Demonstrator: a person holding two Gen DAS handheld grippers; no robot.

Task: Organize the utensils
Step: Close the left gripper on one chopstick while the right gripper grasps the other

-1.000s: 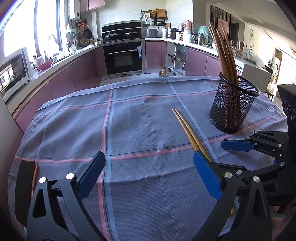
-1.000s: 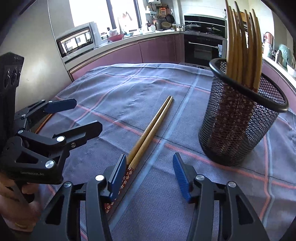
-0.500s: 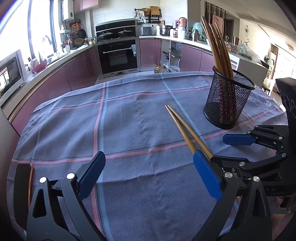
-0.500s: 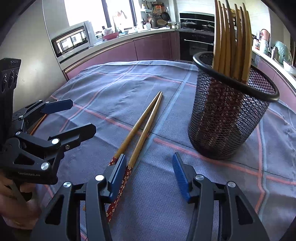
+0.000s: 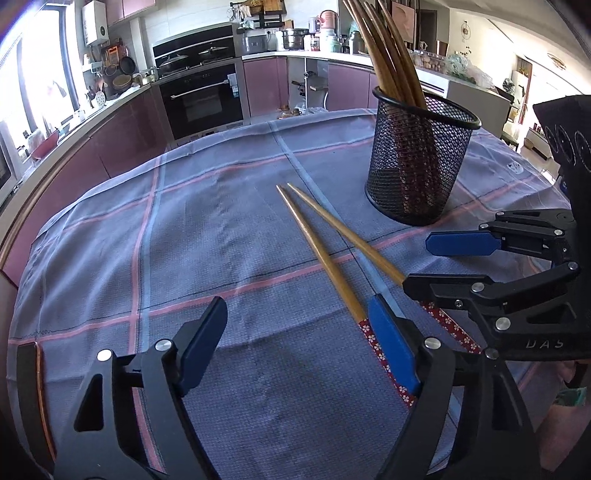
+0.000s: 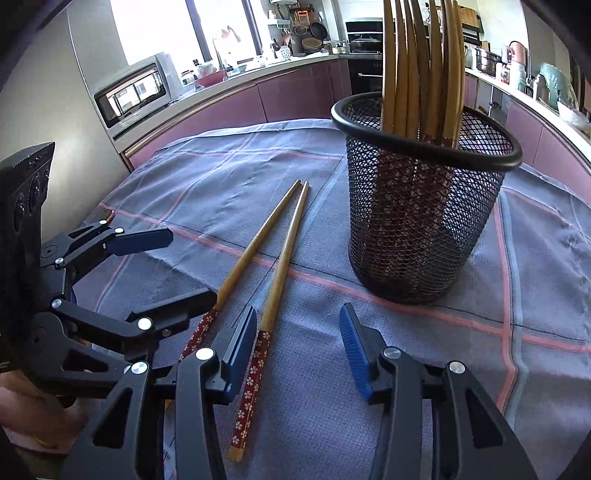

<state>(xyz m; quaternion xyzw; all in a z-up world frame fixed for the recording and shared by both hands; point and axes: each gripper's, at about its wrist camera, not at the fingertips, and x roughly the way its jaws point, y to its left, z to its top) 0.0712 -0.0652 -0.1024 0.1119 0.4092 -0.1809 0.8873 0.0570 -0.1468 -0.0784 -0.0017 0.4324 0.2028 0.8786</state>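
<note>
Chopstick tips (image 6: 421,22) beyond top edge

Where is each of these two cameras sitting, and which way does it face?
Left wrist view: sits on the left gripper, looking past its open jaws over the tablecloth toward the oven; the right gripper intrudes at right.
Right wrist view: sits on the right gripper, facing the mesh cup and window; left gripper and a hand at left.
Shared: two loose chopsticks, mesh cup, tablecloth.
</note>
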